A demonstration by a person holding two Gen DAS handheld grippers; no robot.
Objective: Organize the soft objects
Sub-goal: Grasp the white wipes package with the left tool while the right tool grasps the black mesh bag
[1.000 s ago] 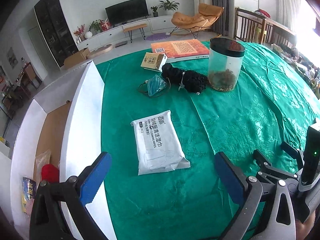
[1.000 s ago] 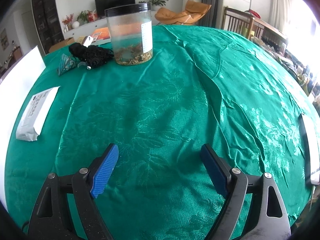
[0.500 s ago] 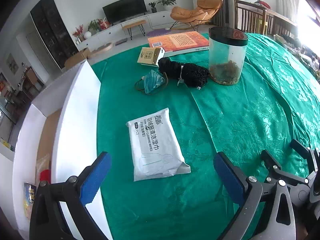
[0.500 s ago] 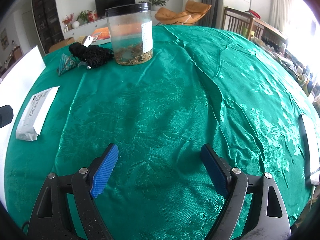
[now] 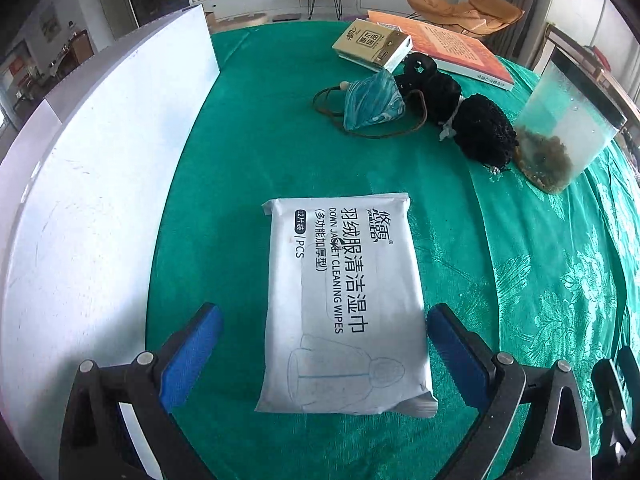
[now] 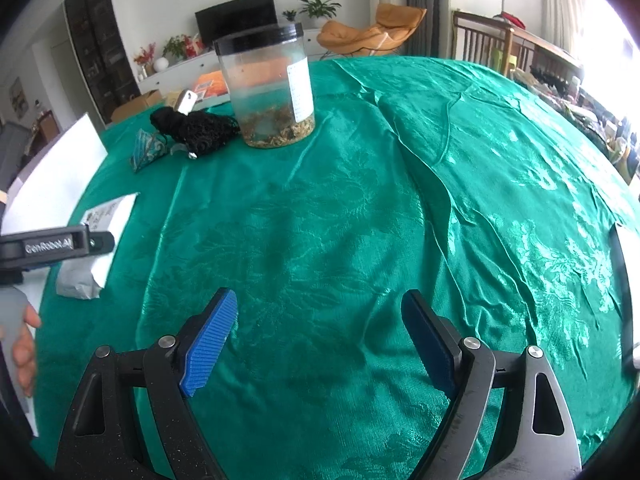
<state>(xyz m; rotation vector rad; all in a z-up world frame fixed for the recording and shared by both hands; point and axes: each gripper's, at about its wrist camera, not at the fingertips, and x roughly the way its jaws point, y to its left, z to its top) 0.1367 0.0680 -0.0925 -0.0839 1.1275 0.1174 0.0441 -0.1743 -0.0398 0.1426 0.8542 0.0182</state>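
A white pack of cleaning wipes [image 5: 344,300] lies flat on the green tablecloth [image 5: 500,260]. My left gripper [image 5: 324,350] is open, its blue pads on either side of the pack's near end, not touching it. Beyond lie a teal fabric pouch [image 5: 372,100] with a brown cord and a black mesh bundle [image 5: 472,120]. My right gripper [image 6: 320,336] is open and empty above bare cloth. In the right wrist view the wipes pack [image 6: 100,248] sits at the far left, partly hidden by the left gripper's body, with the pouch [image 6: 146,152] and black bundle [image 6: 196,130] further back.
A white box flap [image 5: 92,184] stands along the table's left edge. A clear jar with a black lid [image 6: 268,88] stands behind the black bundle. A small carton [image 5: 372,44] and an orange book [image 5: 448,48] lie at the far edge. A flat white-edged object [image 6: 626,292] lies at the right.
My left gripper has moved forward and down over the wipes pack, so its pads now straddle the pack. The right gripper has barely moved.
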